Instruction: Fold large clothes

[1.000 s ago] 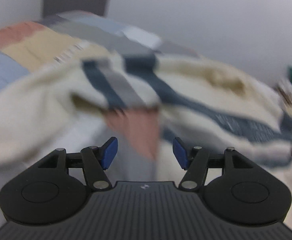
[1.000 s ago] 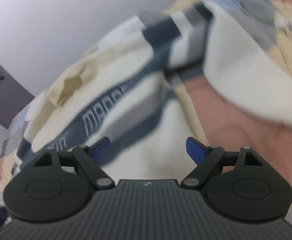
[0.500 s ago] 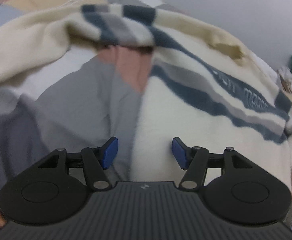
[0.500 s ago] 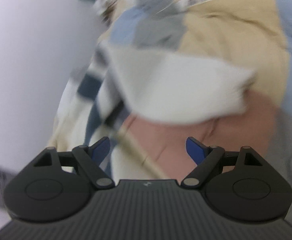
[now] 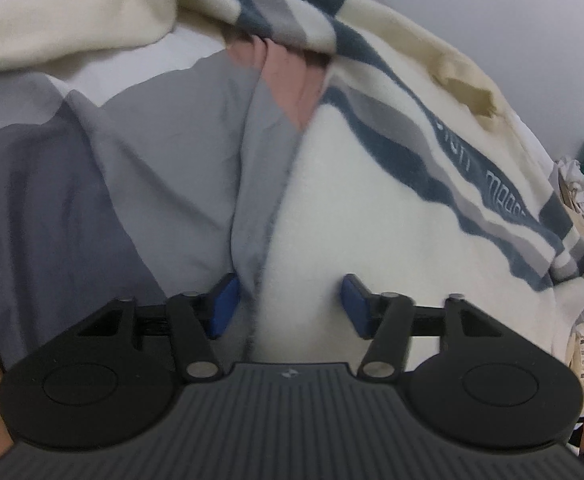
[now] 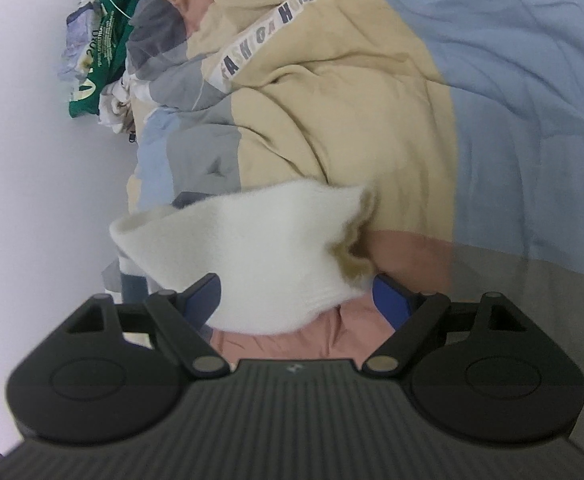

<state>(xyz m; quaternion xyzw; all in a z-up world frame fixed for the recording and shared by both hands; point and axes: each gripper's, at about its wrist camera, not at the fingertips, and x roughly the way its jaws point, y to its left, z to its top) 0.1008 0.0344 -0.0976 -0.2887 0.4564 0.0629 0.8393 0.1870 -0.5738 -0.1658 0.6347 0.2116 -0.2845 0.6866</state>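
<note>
Cream fleece sweater (image 5: 371,208): spread over the patchwork bedspread (image 5: 92,184), striped band at 1 o'clock.
Left gripper (image 5: 288,306): jaws closing, the sweater's edge lying between them, seemingly not yet pinched.
Right gripper (image 6: 295,300): jaws held wide, a cream cuff (image 6: 252,248) lying between them.

Left gripper (image 5: 288,306) jaws closing over cream striped sweater (image 5: 371,216) edge, grey patchwork bedding (image 5: 132,168) beneath
</note>
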